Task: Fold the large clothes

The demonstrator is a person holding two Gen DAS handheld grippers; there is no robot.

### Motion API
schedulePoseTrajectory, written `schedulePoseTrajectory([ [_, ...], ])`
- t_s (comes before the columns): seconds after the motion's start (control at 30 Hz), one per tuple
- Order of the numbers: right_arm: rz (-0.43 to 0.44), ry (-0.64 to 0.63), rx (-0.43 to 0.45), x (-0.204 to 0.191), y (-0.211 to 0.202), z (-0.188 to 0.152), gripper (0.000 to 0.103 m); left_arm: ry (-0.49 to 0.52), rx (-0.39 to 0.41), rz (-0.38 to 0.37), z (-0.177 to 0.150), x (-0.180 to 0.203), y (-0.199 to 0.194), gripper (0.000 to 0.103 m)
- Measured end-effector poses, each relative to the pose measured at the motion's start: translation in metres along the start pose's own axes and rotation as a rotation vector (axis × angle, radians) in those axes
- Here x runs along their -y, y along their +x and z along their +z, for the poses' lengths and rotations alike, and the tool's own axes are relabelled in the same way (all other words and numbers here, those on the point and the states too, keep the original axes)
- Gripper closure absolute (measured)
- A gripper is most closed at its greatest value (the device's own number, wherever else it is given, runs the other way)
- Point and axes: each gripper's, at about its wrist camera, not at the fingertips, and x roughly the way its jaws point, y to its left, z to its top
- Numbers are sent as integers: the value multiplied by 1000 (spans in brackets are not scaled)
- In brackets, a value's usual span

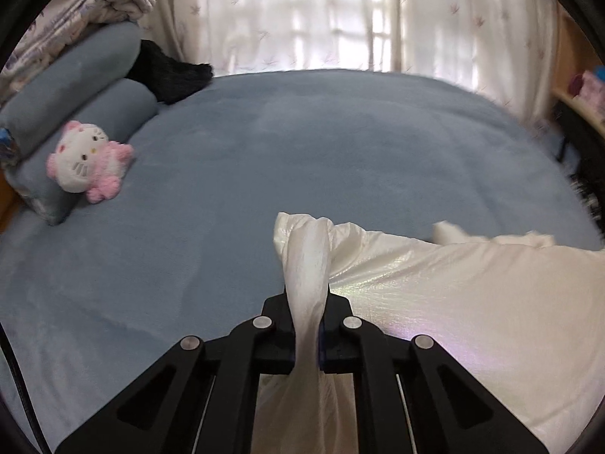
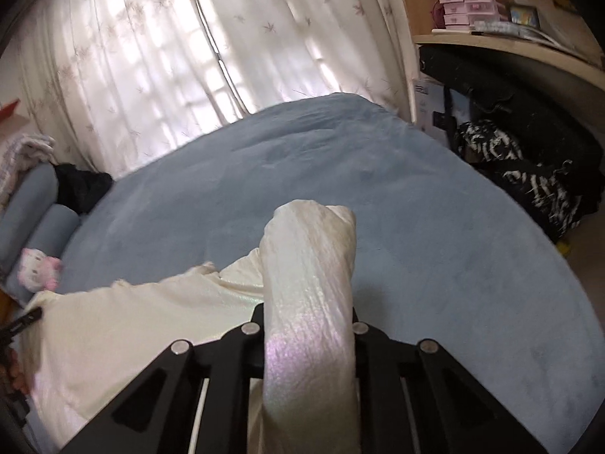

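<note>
Two grippers each clamp a bunched fold of one cream-white satin garment (image 1: 472, 302) over a bed covered in a blue-grey bedspread (image 1: 302, 143).

Left wrist view: the left gripper (image 1: 307, 325) has its jaws drawn narrow on a twisted rope of the fabric, which rises between the fingers, curls over just ahead of the tips and hangs down behind them toward the camera. The rest of the garment spreads to the right of this gripper, lying on the bedspread near the lower right edge of the bed.

Right wrist view: the right gripper (image 2: 308, 321) is closed on a thicker roll of the same garment (image 2: 132, 317); the roll stands up between the fingers and hides their tips. From there the cloth runs left and downward across the near part of the bedspread (image 2: 378, 174), toward the left gripper (image 2: 22, 321), of which only a dark edge shows at the frame's left margin.

Background: a pink-and-white plush cat (image 1: 89, 160) leans on grey-blue pillows (image 1: 75, 87) at the far left, a black garment (image 1: 170, 72) lies beside them, and sheer patterned curtains (image 1: 302, 11) hang beyond the bed. A shelf with pink drawer boxes (image 2: 469, 7) stands at the right.
</note>
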Motion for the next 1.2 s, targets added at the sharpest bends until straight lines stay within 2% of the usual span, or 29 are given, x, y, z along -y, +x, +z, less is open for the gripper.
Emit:
schedulePoseTrajectory([
  [0.1, -43, 5, -57, 1, 25, -9, 89, 14, -34, 108, -9, 11, 24, 98],
  [0.23, -92, -7, -82, 6, 47, -25, 88, 26, -44, 234, -17, 24, 49, 98],
  [0.33, -118, -6, -90, 8, 56, -30, 87, 27, -54, 303, -23, 28, 61, 98],
  [0.43, -136, -6, -96, 8, 62, -34, 86, 28, -72, 334, -27, 28, 71, 98],
  [0.67, -155, -5, -107, 7, 66, -36, 84, 24, -77, 326, -27, 25, 71, 97],
  [0.8, -167, -17, -131, 4, 59, -27, 75, -4, -115, 281, -22, 19, 59, 92],
  [0.83, -169, -7, -130, 2, 52, -22, 68, -22, -115, 264, -18, 17, 54, 91],
  [0.87, -161, 6, -123, 1, 45, -19, 60, -37, -109, 250, -15, 15, 47, 90],
  [0.93, -155, 30, -98, -4, 32, -11, 54, -53, -80, 237, -8, 15, 30, 90],
  [1.07, -155, 36, -24, -27, 0, 1, 52, -51, -26, 185, 3, 26, -7, 88],
  [1.2, -100, 8, 37, -67, -32, 2, 46, -17, 13, 77, 2, 58, -50, 85],
])
